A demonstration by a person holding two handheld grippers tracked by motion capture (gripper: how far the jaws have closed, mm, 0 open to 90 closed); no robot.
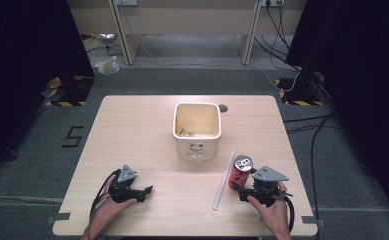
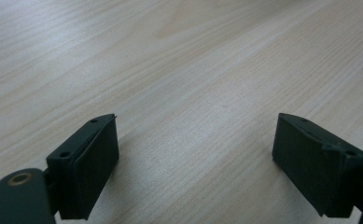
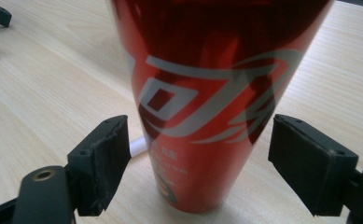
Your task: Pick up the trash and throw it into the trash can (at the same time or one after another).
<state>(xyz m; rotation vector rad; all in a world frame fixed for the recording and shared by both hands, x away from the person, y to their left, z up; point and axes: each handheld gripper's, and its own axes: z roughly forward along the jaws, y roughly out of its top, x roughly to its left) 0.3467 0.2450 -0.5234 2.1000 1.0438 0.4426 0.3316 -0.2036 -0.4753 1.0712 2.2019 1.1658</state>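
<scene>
Now we square our right gripper (image 3: 198,163), its jaws wide and clear of both sides, around the upright red aluminium drink can (image 3: 207,93) near the table's right edge, then close evenly.

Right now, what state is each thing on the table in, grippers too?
Red can: upright, top opened, between the right jaws, not gripped.
White tube: lying flat beside the can.
White bin: upright, open-topped.
Left gripper: open, nothing between.
Right gripper: open.
</scene>
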